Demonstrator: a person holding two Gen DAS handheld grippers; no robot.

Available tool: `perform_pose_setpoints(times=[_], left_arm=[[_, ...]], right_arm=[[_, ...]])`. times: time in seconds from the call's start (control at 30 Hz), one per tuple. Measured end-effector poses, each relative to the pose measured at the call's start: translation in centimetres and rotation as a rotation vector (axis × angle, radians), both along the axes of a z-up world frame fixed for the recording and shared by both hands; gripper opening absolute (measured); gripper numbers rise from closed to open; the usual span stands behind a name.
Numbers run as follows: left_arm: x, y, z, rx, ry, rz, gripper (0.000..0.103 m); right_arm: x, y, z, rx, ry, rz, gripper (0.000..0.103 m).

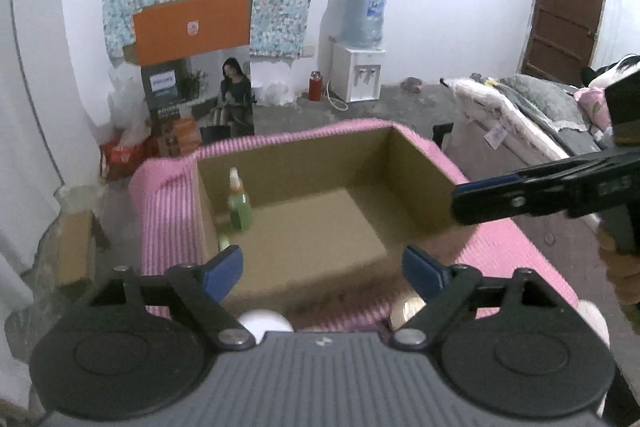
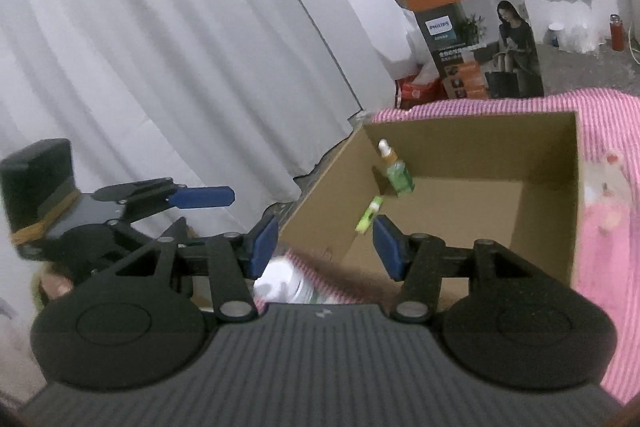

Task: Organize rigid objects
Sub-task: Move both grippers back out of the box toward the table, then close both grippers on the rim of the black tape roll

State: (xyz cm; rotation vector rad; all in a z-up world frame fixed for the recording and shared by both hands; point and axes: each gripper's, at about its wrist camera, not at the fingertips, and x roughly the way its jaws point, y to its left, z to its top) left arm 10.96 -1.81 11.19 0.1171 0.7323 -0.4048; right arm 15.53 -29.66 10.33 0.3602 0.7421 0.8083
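An open cardboard box (image 1: 320, 163) stands on a pink striped cloth (image 1: 168, 187). Inside it a green bottle with a pale cap (image 1: 239, 207) stands upright against the left wall, and a small lime-green tube (image 1: 224, 241) lies beside it. My left gripper (image 1: 322, 267) hangs open above the box's near edge with nothing between its blue pads. My right gripper (image 1: 470, 201) reaches in from the right, seen side-on. In the right wrist view the right gripper (image 2: 326, 247) is open and empty over the near left corner of the box (image 2: 480, 147), with the bottle (image 2: 394, 171), the tube (image 2: 370, 215) and the left gripper (image 2: 202, 201) in sight.
A white round object (image 1: 264, 321) and a gold round one (image 1: 406, 311) lie on the cloth under my left gripper. A clear plastic item (image 2: 280, 279) sits below my right gripper. White curtains (image 2: 160, 47) hang left; a tall printed carton (image 1: 200, 87), a water dispenser (image 1: 360, 67) and a bed (image 1: 540, 107) lie beyond.
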Motion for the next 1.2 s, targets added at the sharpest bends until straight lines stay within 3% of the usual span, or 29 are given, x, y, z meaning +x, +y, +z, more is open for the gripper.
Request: perform_pose_setpoints(times=[0.23,0.5,0.6,0.9,1.2], left_arm=[[-2.7,1.1,-6.8,0.016,0.118,0.049,0.087],[-2.6,2.8,-12.5,0.038,0.189,0.118,0.063],[-2.1,3.6,-13.4,0.037,0.188,0.12,0.06],[-0.2,3.7,-15.0,0.047,0.213,0.084,0.057],[-2.9,5.0,-14.0,0.007,0.243,0.044,0.058]], right_arm=[[-5.8,1.0,-5.4,-0.008,0.078,0.002,0.052],[-6.7,4.7,-12.4,0.052,0.282,-0.02,0.034],[-6.3,5.8,-13.8,0.065,0.333,-0.036,0.027],[-4.6,8.6,-15.5,0.079,0.399,-0.041,0.027],[-6.4,8.9,-14.8,0.012,0.4,0.024,0.029]])
